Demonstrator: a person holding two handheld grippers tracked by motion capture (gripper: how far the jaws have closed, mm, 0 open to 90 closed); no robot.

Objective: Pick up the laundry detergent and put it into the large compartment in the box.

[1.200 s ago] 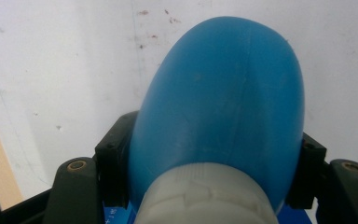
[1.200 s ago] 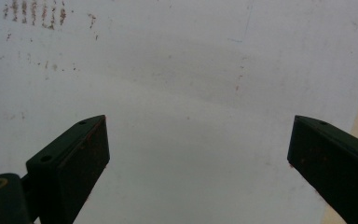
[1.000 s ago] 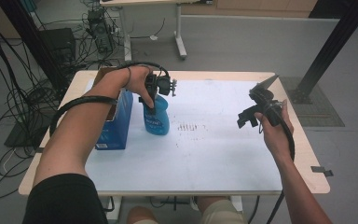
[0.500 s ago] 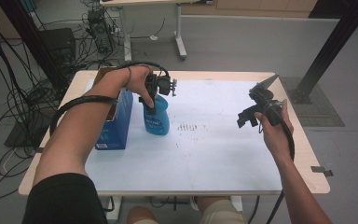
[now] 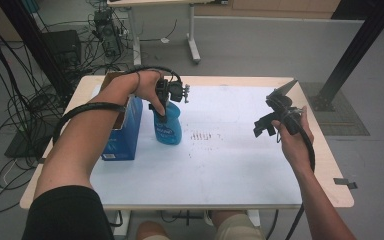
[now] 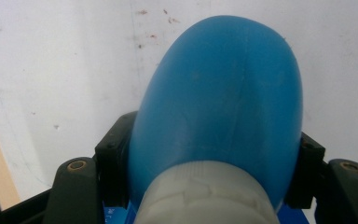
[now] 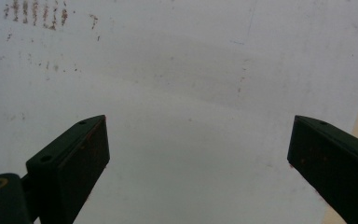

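— Nothing has shifted since a second ago: both hands keep their places. What are the fingers doing?

— On the left gripper (image 5: 166,111) they clamp the neck of the blue bottle (image 5: 168,126), just under its white cap (image 6: 205,193), probably to steady it upright.

— Where does it stand?

— On the white table (image 5: 230,170), touching the blue box (image 5: 125,132). The right gripper (image 5: 270,122) hovers well apart, jaws wide, holding nothing, seemingly kept clear.

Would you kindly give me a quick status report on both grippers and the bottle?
Left gripper shut on blue bottle, upright on white table. Right gripper open, empty, above table. Blue box close beside bottle.
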